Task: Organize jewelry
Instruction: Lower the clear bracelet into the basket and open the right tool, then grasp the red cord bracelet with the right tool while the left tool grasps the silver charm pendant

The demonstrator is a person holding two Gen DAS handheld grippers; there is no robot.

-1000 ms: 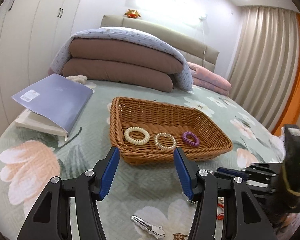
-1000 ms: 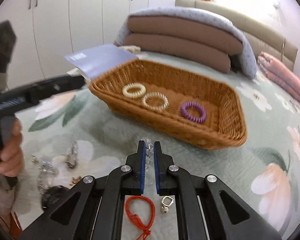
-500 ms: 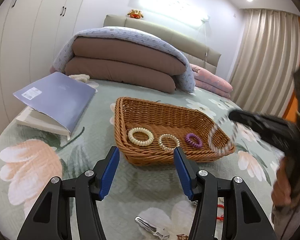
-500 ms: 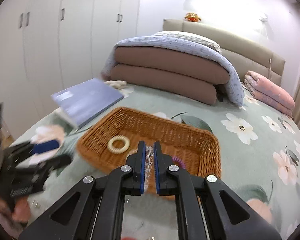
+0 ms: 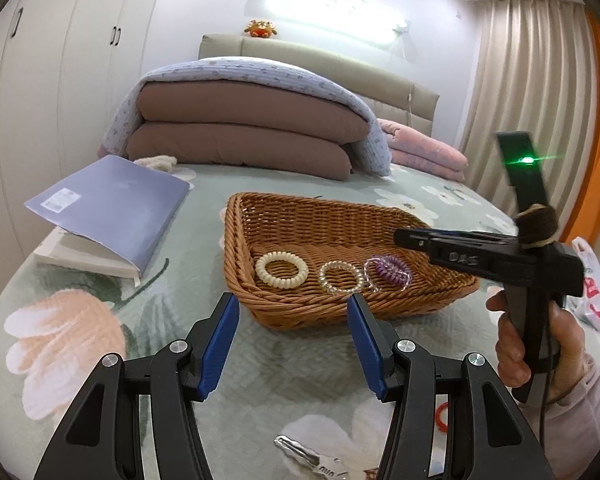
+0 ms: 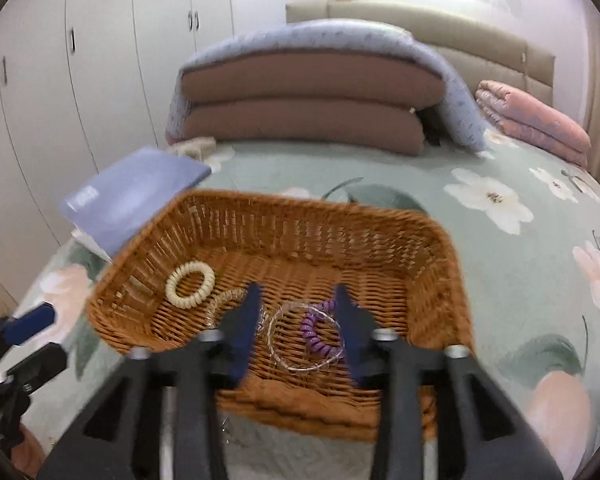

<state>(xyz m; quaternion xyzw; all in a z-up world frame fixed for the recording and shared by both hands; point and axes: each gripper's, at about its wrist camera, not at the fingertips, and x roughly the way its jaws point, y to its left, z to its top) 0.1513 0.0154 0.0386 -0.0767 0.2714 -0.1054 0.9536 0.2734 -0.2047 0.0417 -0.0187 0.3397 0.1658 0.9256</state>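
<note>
- Both jaws stand wide apart with nothing between them: my left gripper (image 5: pixel 292 322) hangs low over the bed (image 5: pixel 80 304), just short of the wicker basket (image 5: pixel 432 290); my right gripper (image 6: pixel 296 312) hangs over the basket's near rim, and the clear bead bracelet (image 6: pixel 278 344) lies on the basket floor just ahead of its jaws.
- Nearest my left jaws, on the bed, lie a metal clip (image 5: pixel 300 454) below them and a red cord loop (image 5: pixel 442 418) to the lower right, both not yet sorted.
- I judge the clip stiff and light but flat and slippery, best pinched across its narrow body; the cord is limp, so take one strand.
- Just past the rim sit the cream coil band (image 5: pixel 281 269), a second clear bracelet (image 5: pixel 340 278) and the purple coil band (image 6: pixel 318 330), which the clear bead bracelet overlaps.
- Farther beyond my left jaws lies a blue folder (image 5: pixel 112 204).
</note>
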